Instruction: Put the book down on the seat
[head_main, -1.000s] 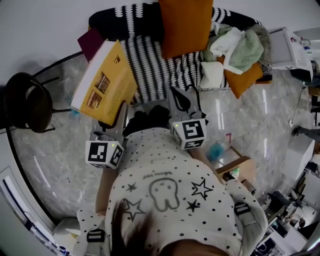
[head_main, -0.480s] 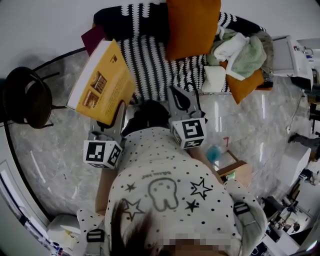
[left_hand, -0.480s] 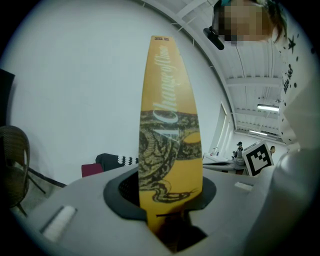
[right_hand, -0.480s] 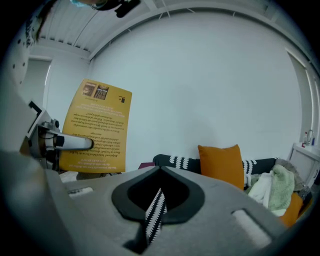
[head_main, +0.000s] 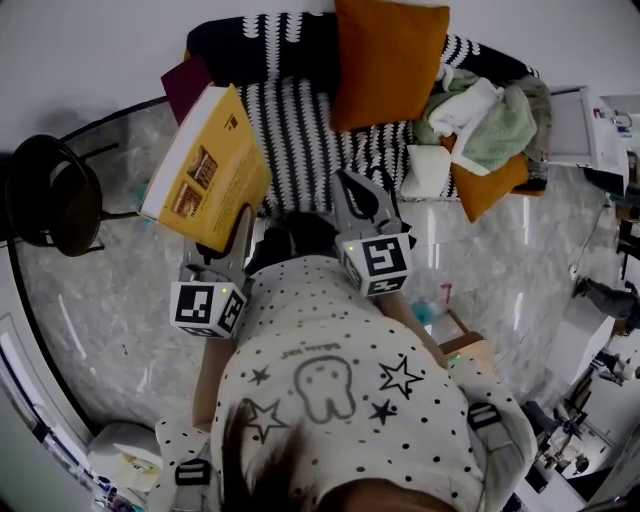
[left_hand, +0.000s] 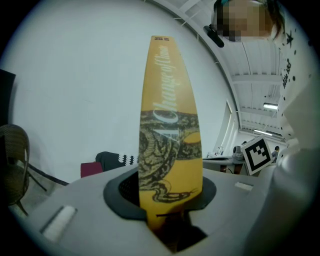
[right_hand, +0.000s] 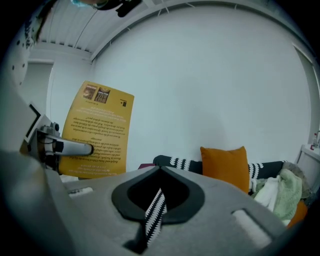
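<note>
We hold both claws out ahead of us, low, and aimed toward the seat (head_main: 300, 130). The left claw (head_main: 243, 215) reaches forward and up on our left. The right claw (head_main: 362, 190) sits just beside it on our right, with its tips near the front edge of the seat.

The book (head_main: 203, 168) rises from the left claw, tilted to the left, with its yellow back cover turned up toward us. It hangs over the floor (head_main: 120, 300), just left of the striped seat and not resting on it. A dark chair (head_main: 50, 205) stands further left.

In the left gripper view, the left claw (left_hand: 170, 187) is clamped on the lower end of the book (left_hand: 170, 115). The spine stands upright between the jaws, one pad on each cover, so the jaws stand partly apart at the book's thickness.

The right claw (right_hand: 159, 172) holds nothing. Its jaws are drawn together to a thin slit, and the seat's stripes show through it. Beyond it we see the book (right_hand: 100, 130) and an orange cushion (right_hand: 225, 167).
</note>
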